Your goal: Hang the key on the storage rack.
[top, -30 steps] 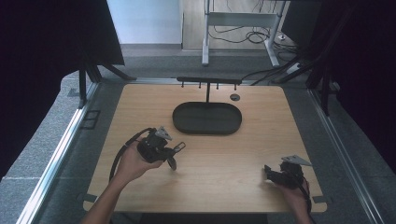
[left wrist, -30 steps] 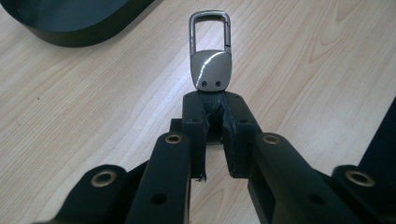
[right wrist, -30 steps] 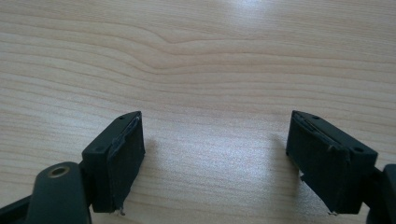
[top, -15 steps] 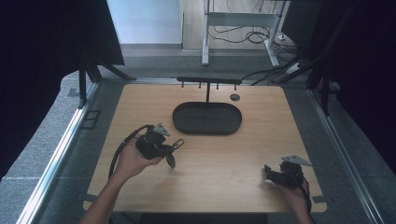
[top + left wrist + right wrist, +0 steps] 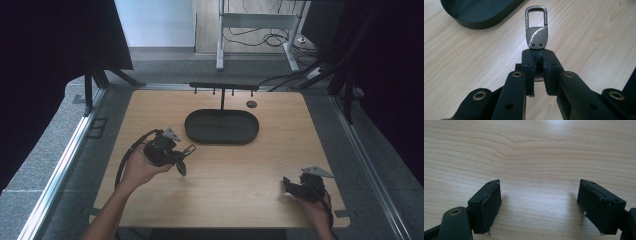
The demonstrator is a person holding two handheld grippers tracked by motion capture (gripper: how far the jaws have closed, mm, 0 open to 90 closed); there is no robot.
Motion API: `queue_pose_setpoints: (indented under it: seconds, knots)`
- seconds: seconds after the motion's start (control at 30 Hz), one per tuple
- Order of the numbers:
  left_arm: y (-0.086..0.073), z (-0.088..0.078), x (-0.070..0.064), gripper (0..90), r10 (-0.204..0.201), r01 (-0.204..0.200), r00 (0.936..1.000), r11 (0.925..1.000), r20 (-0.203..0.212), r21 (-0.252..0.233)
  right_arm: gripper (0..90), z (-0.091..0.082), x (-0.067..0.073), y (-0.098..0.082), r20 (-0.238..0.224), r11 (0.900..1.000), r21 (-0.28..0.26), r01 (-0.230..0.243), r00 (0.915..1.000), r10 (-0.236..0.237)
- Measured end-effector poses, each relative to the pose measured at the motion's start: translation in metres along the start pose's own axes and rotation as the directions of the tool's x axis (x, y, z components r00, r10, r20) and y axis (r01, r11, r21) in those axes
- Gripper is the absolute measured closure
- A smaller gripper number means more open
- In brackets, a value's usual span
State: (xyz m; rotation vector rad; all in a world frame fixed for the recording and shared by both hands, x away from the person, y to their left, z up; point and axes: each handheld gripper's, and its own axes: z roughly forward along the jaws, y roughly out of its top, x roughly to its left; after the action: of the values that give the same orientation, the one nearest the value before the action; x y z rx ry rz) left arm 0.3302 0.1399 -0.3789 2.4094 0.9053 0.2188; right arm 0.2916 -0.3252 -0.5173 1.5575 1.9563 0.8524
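Observation:
My left gripper (image 5: 538, 60) is shut on the black strap of a key fob (image 5: 537, 35). Its silver plate and snap clasp stick out past the jaw tips, above the wooden table (image 5: 469, 57). In the high view the left gripper (image 5: 176, 153) is left of centre, just in front of the black oval tray (image 5: 222, 127), with the clasp (image 5: 189, 149) pointing right and a dark strap end (image 5: 181, 169) hanging below. My right gripper (image 5: 539, 202) is open over bare wood, nothing between its pads. In the high view it (image 5: 287, 184) rests near the front right corner.
A black bar with several small hooks (image 5: 222, 86) stands on a post behind the tray. A small round dark disc (image 5: 251, 104) lies at the back of the table. Metal rails (image 5: 65, 160) run along the table's sides.
My left gripper with the key fob has shifted slightly away from the person, toward the tray. The right gripper has stayed put.

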Motion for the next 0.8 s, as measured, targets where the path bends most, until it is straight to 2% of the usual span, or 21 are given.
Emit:
queue_pose_setpoints:
  seconds: [0.17, 0.43, 0.57, 0.8]
  knots:
    - [0.007, -0.004, 0.003, 81.4, 0.006, -0.006, 0.9998, 1.0000, -0.016, 0.003, 19.2, 0.000, 0.000, 0.000, 0.000, 1.000, 0.000, 0.000, 1.0000, 0.000]
    - [0.016, -0.006, 0.011, 81.4, -0.005, 0.005, 0.9998, 0.9999, -0.021, 0.012, 19.1, 0.000, 0.000, 0.000, 0.002, 1.000, 0.000, -0.004, 1.0000, 0.004]
    - [0.020, -0.008, 0.013, 81.4, -0.012, 0.012, 0.9996, 0.9999, -0.025, 0.000, 19.1, 0.000, 0.000, 0.000, 0.003, 1.000, -0.001, -0.003, 1.0000, 0.003]
    - [0.027, -0.011, 0.016, 81.4, -0.009, 0.010, 0.9996, 1.0000, -0.025, 0.002, 19.0, 0.000, 0.000, 0.001, 0.001, 1.000, 0.004, -0.002, 1.0000, 0.002]
